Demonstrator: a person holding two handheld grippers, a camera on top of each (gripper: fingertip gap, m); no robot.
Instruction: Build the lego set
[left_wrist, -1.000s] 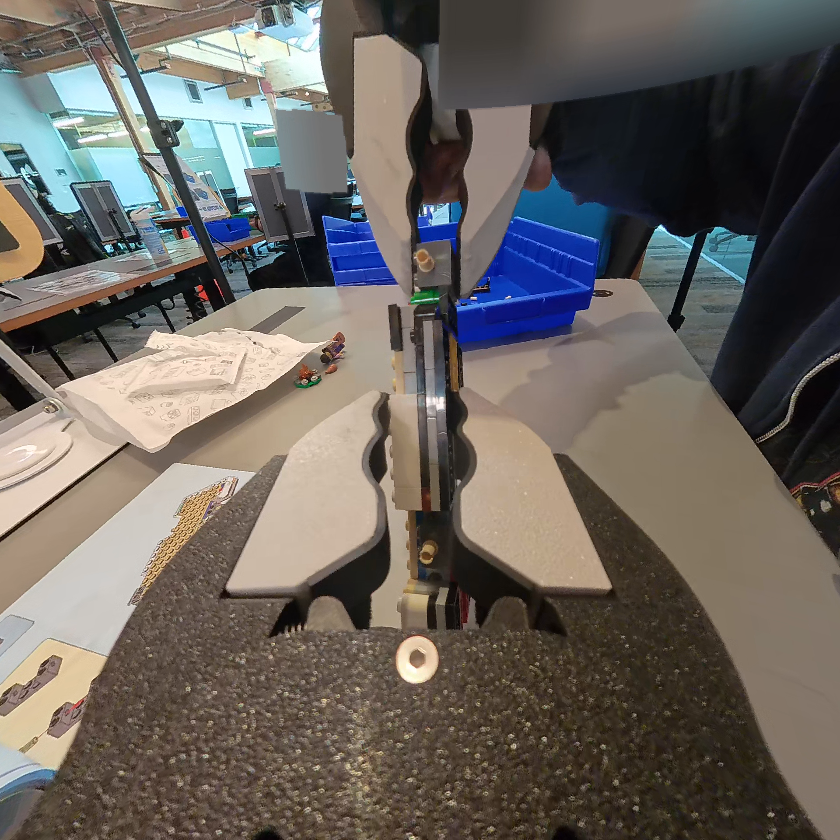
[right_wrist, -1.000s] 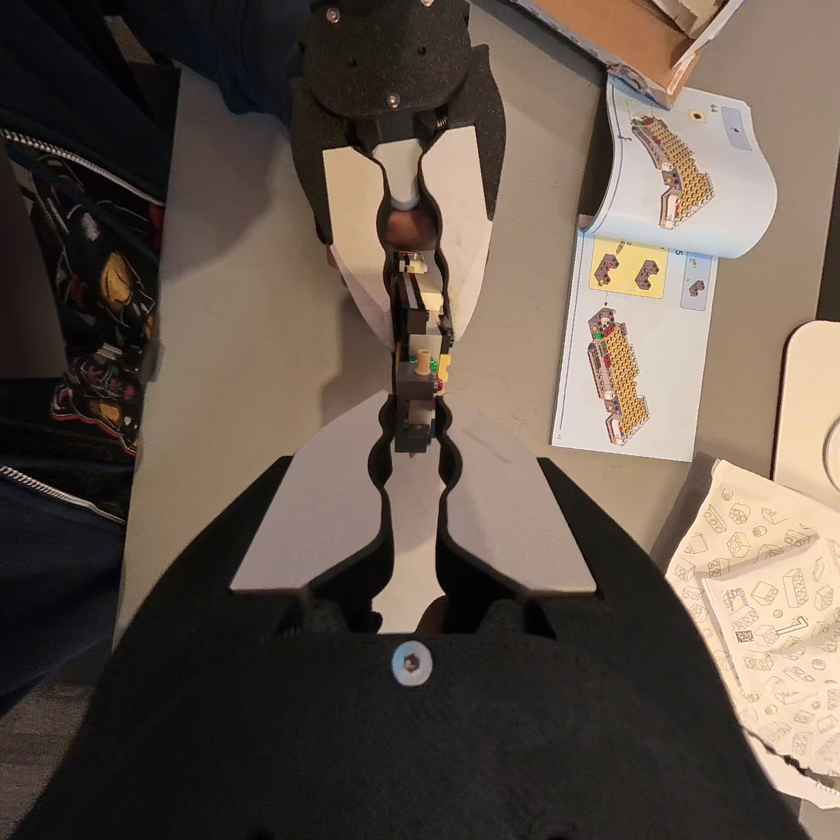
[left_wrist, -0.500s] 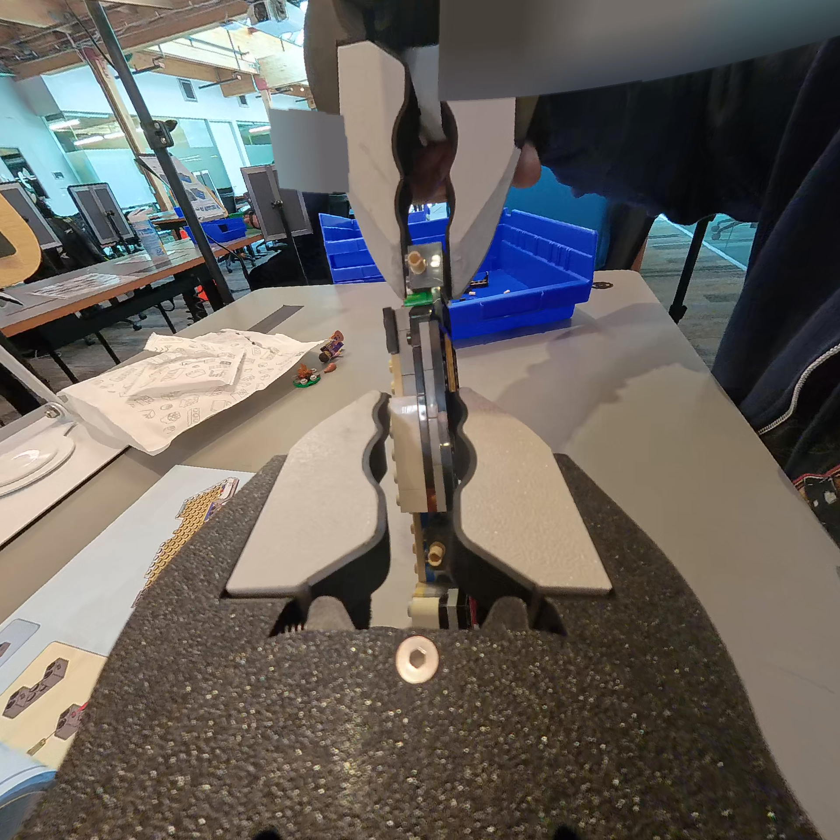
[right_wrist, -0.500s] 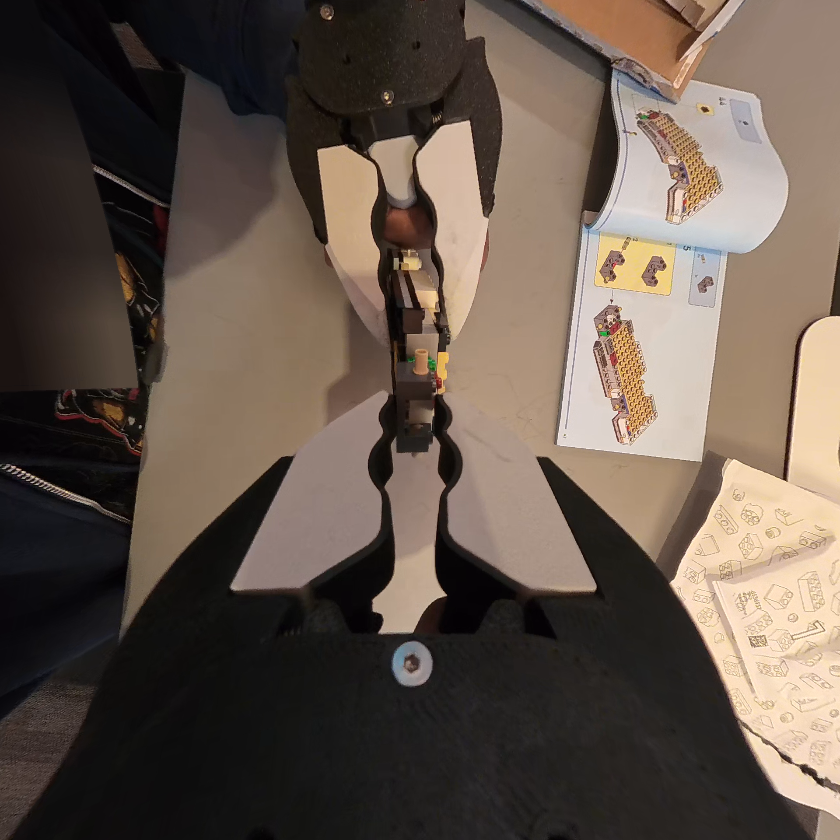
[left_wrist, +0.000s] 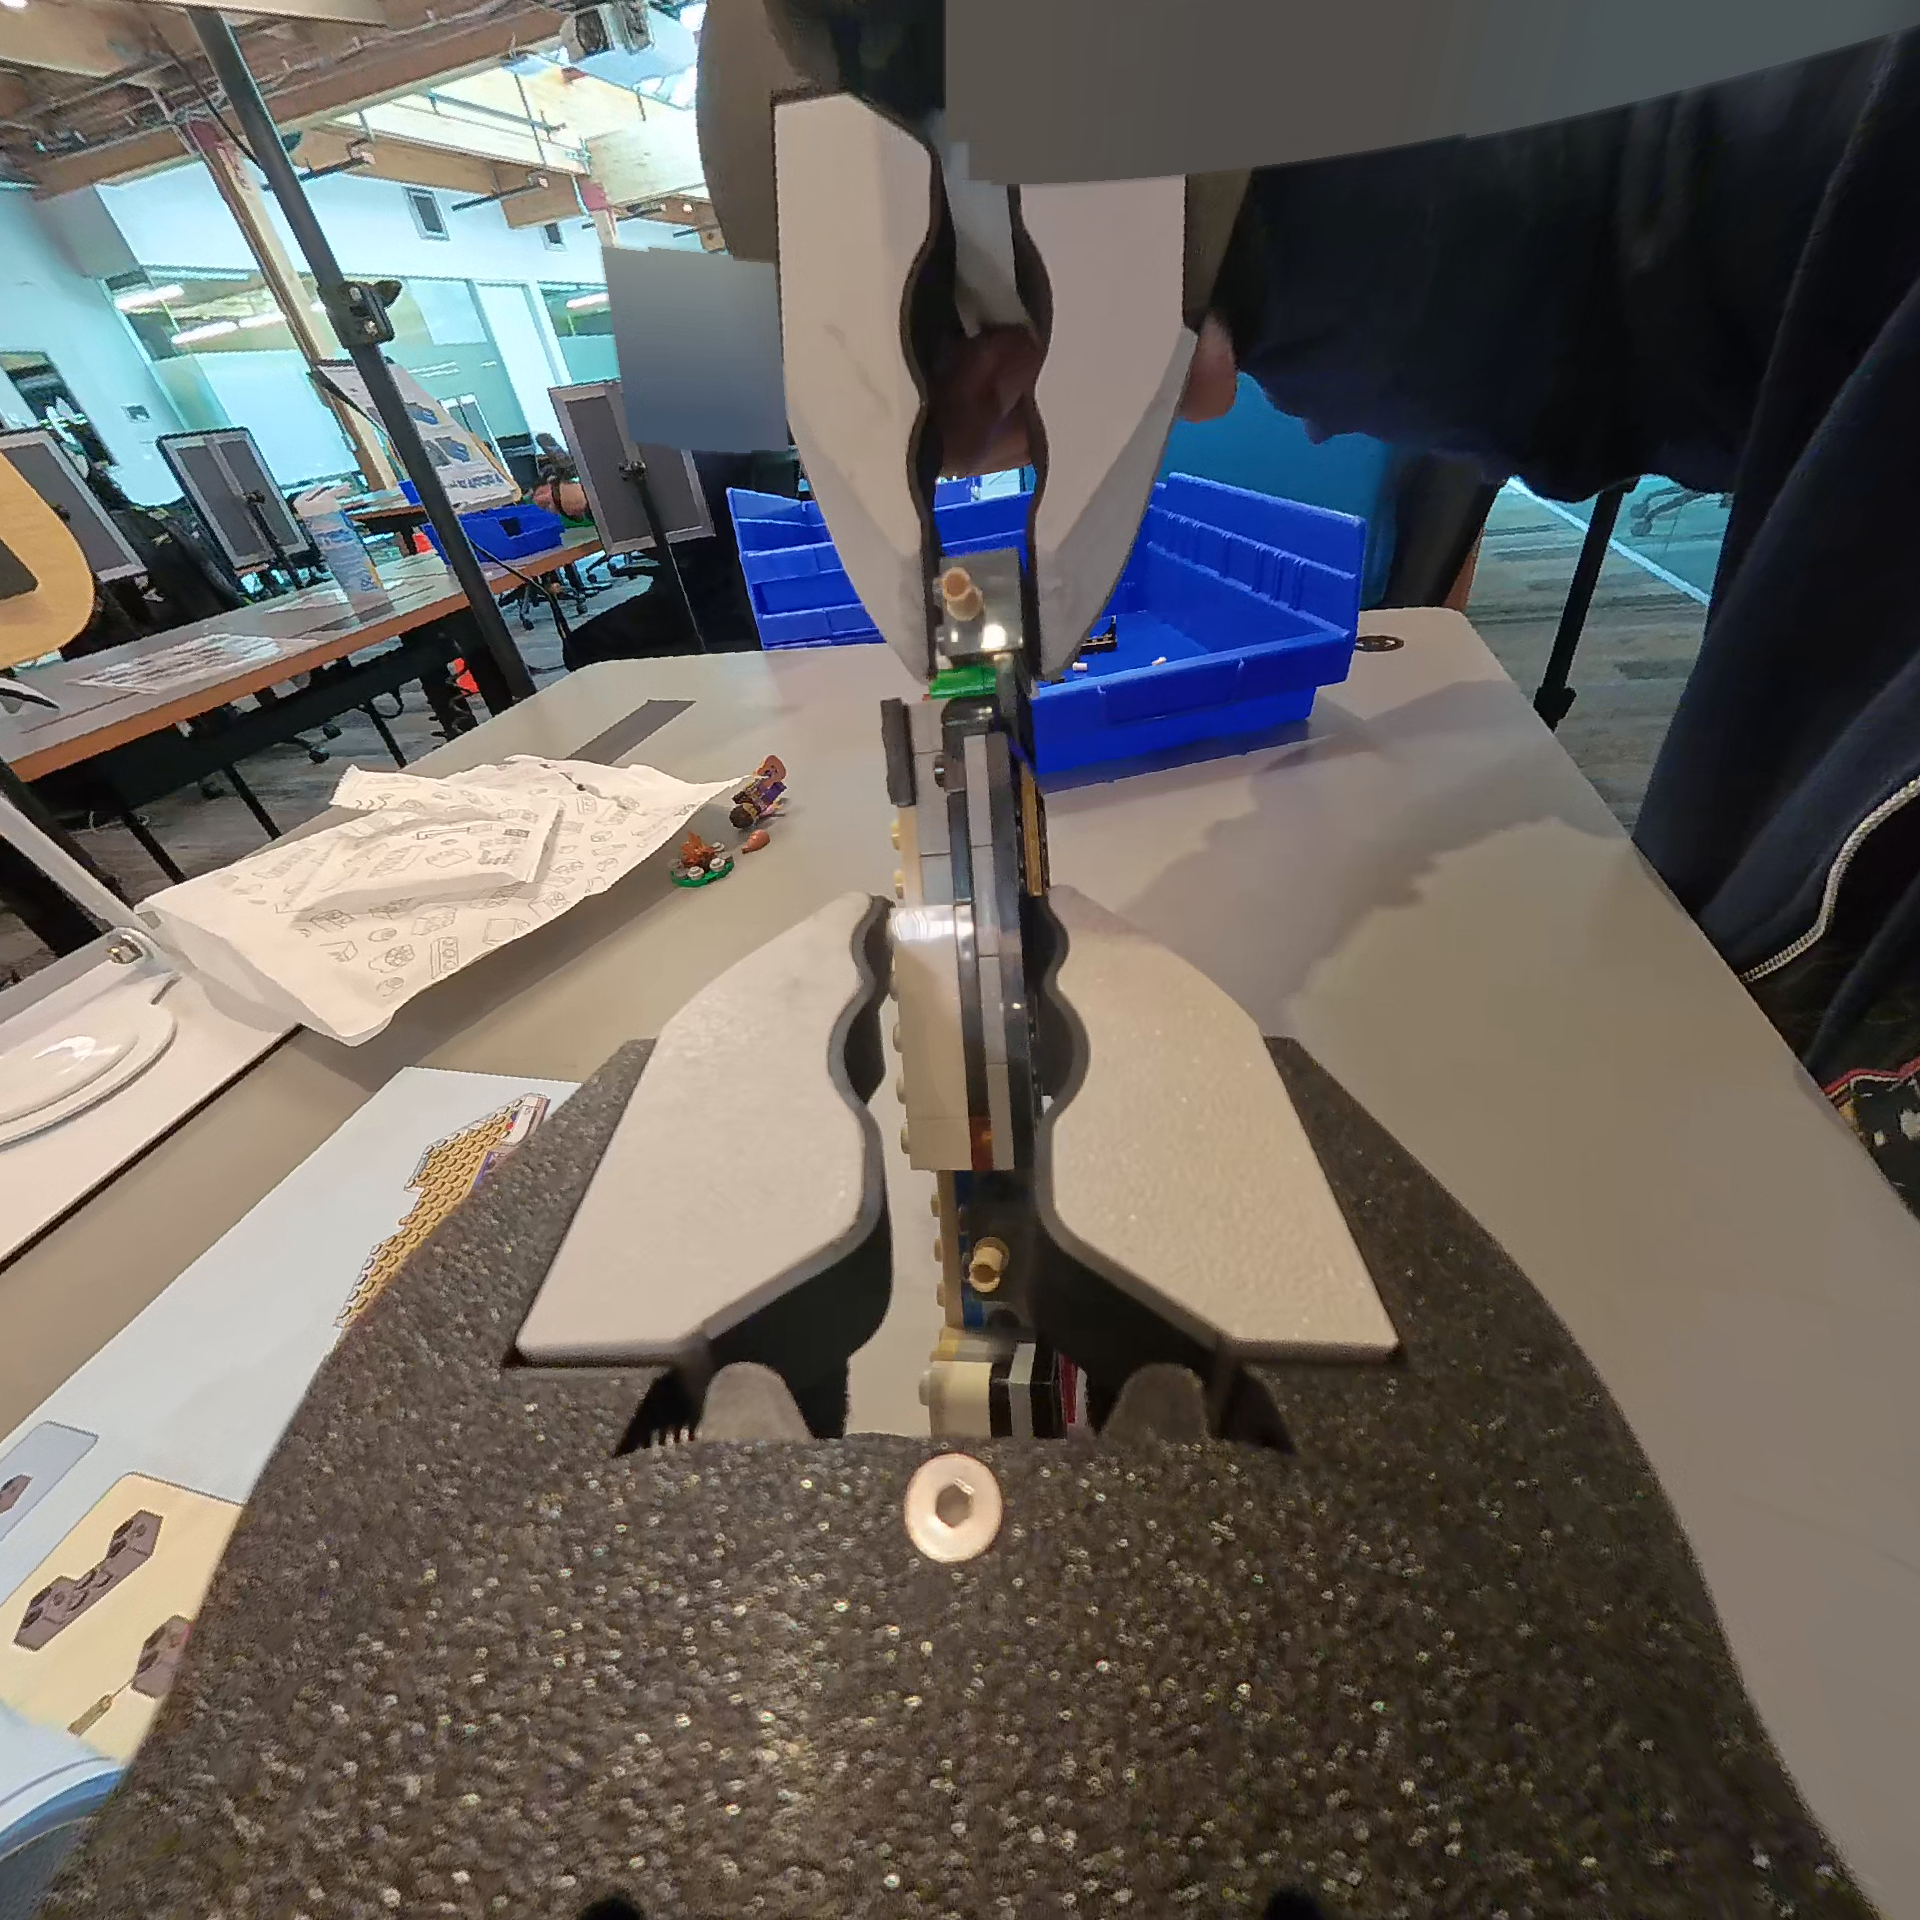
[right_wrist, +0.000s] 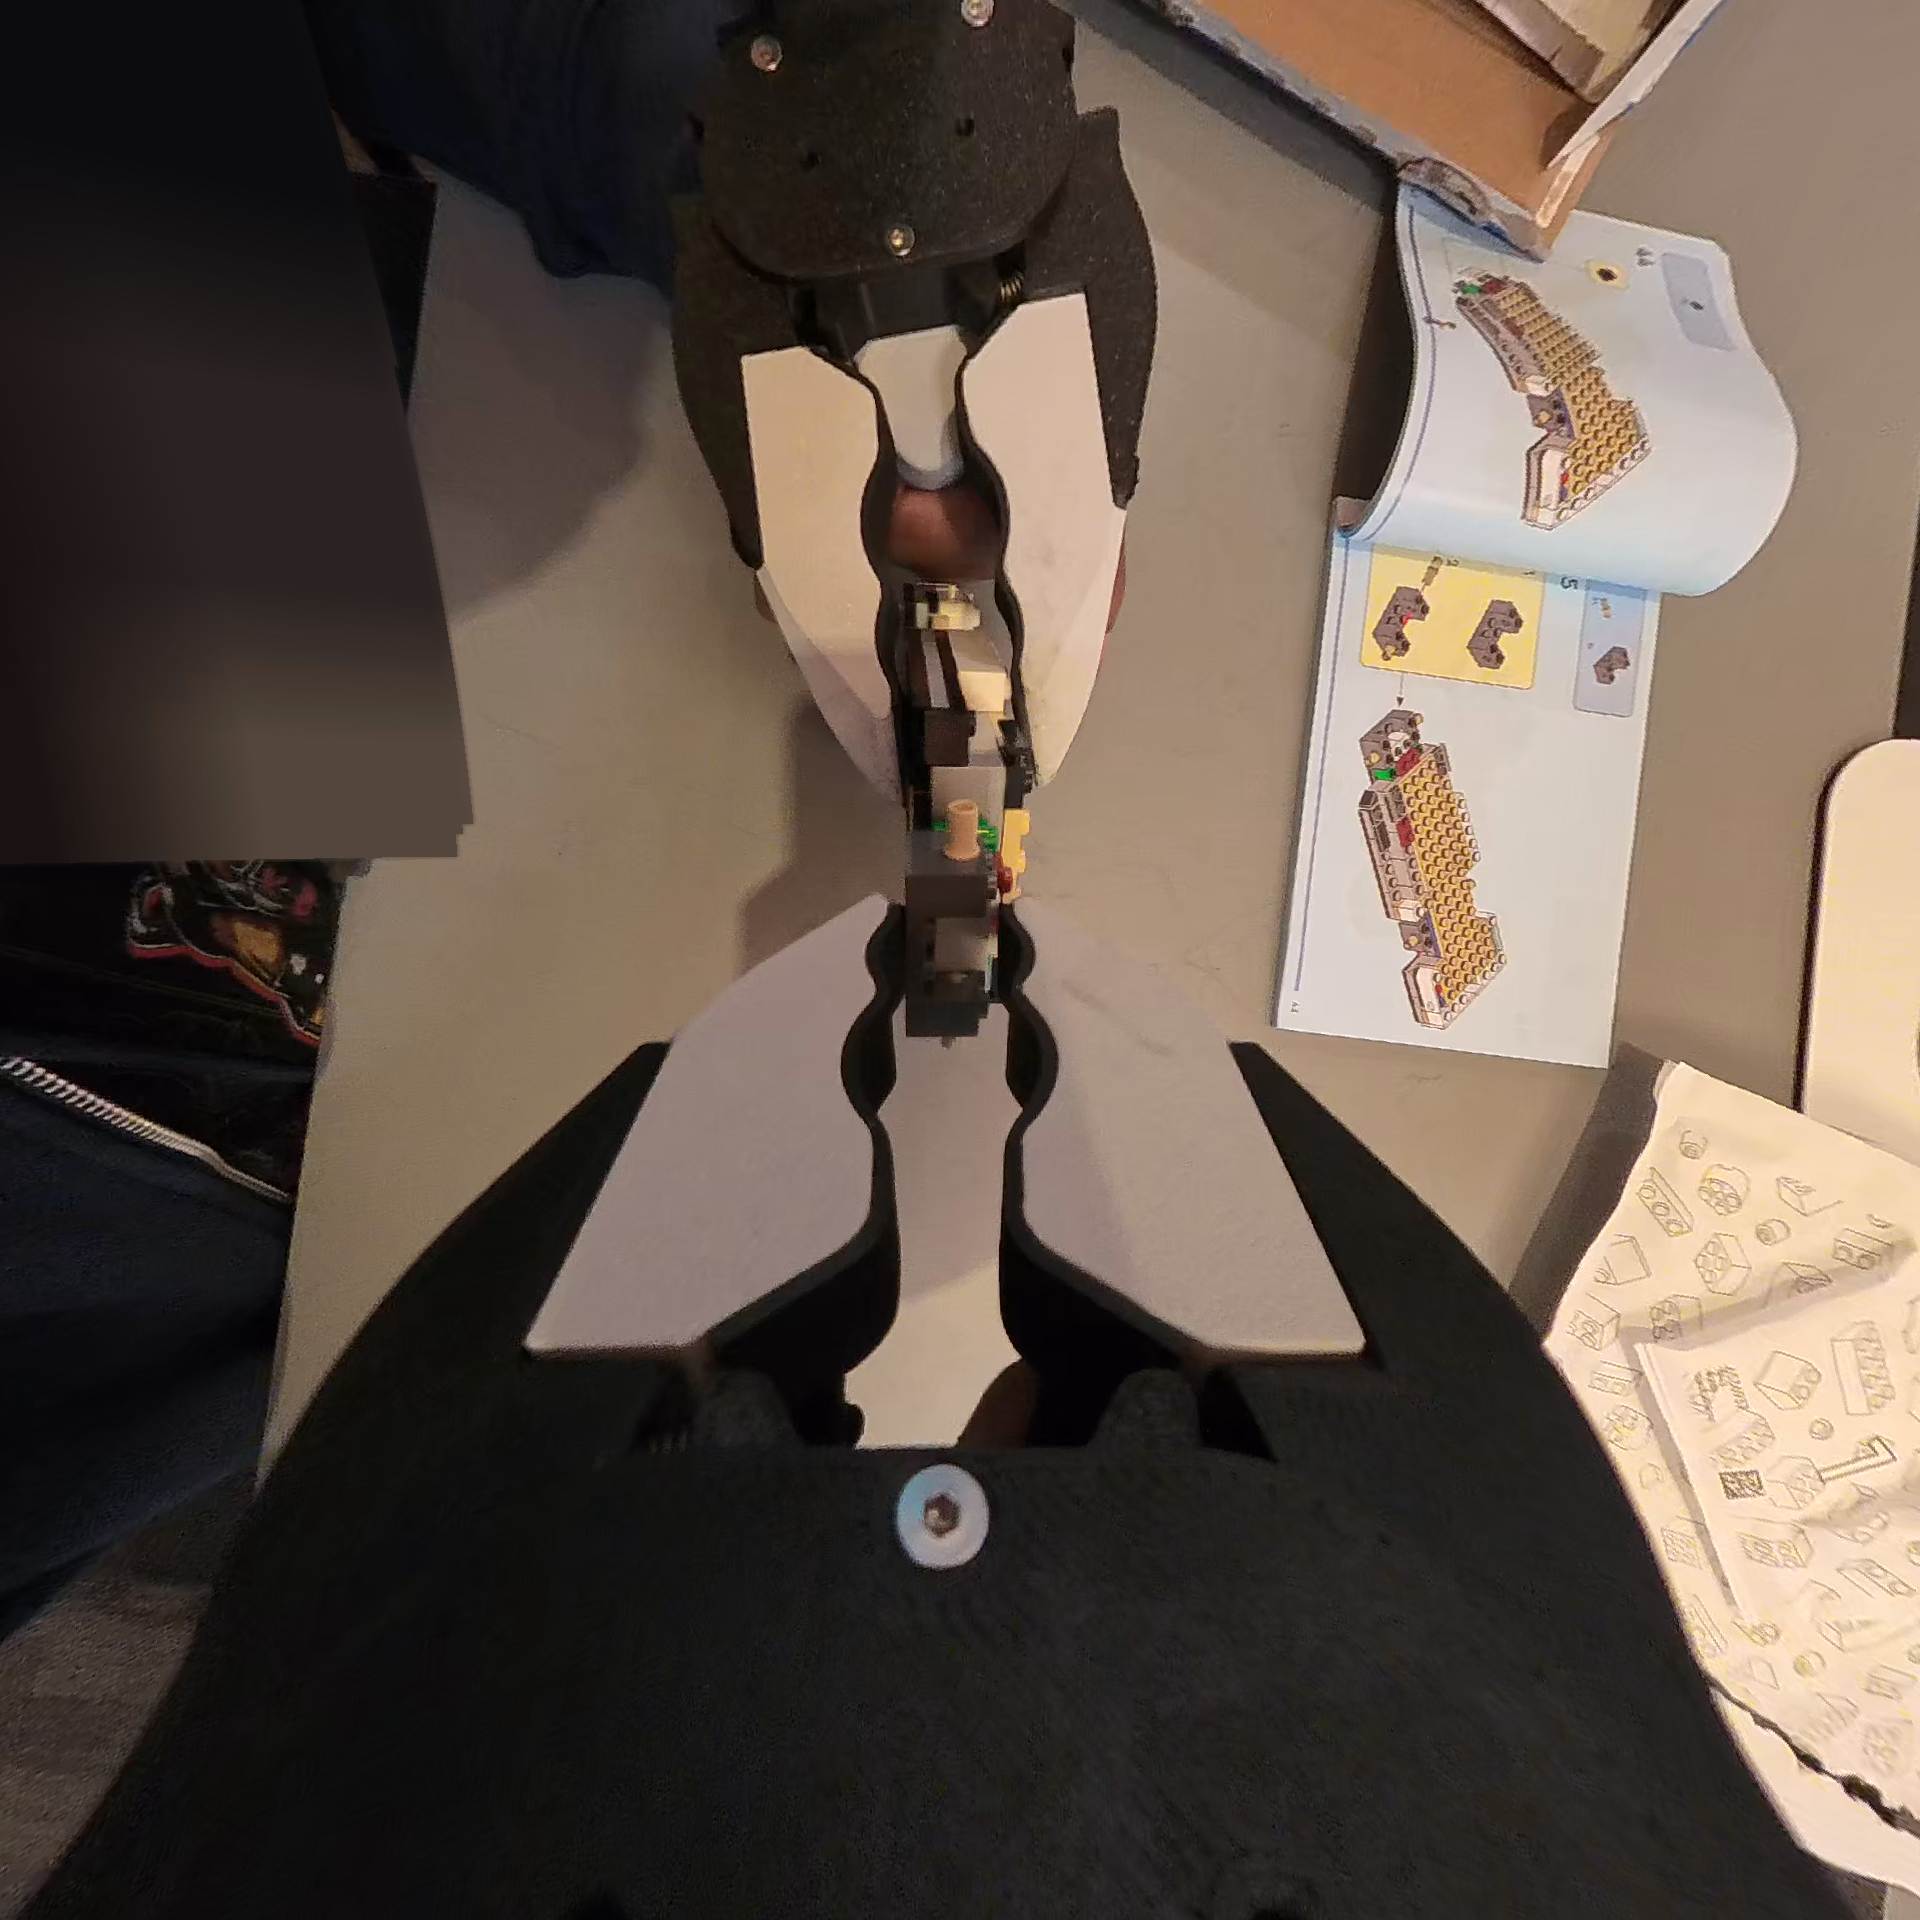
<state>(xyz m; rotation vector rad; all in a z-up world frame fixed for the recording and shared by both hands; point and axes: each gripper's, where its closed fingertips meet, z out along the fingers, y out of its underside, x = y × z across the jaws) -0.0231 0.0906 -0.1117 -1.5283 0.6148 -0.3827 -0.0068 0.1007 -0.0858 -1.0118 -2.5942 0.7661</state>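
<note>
Left hand-held gripper (left_wrist: 961, 920) and right hand-held gripper (right_wrist: 948, 920) are both clamping the brick model (left_wrist: 961, 831), instruction booklet (right_wrist: 1455, 831) lying at three o'clock.

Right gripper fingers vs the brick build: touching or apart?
Touching. In the right wrist view the right gripper has both fingertips closed against the dark grey end of the brick build, with no gap on either side; the left gripper clamps its other end.

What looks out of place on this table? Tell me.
A torn white paper bag lies crumpled at the table's left side, and a small toy figure lies toppled beside it with loose bits. The instruction booklet's top page curls up.
</note>
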